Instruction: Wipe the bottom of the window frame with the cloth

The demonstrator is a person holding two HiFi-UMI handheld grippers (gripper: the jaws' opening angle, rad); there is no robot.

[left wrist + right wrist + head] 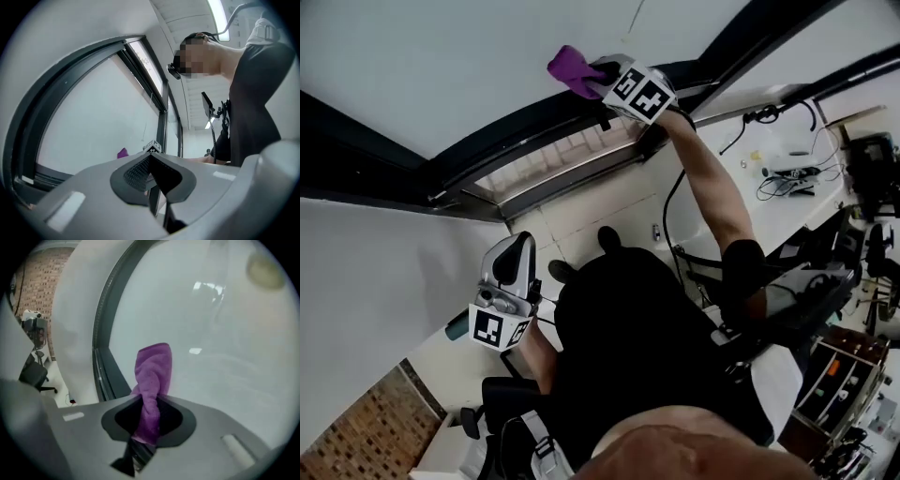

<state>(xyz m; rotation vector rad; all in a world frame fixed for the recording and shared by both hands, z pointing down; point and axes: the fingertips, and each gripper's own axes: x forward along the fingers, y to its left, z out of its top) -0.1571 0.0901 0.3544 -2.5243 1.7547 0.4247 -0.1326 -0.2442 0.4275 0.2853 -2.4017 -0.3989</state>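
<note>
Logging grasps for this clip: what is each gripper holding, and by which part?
The right gripper is shut on the purple cloth, pinching one bunched end; the rest sticks out past the jaws. The left gripper is shut on nothing.

Cloth (570, 67): purple, fuzzy, twisted into a wad, pinched btwn right gripper (149, 420) jaws, free end poking out twd pale glass; contact w/ glass can't tell. Window frame (534, 127): dark grey/black, long rails running left-right. Cloth sits just past its far edge.

Fuzzy purple cloth (153, 380), smooth glass (225, 324)
</note>
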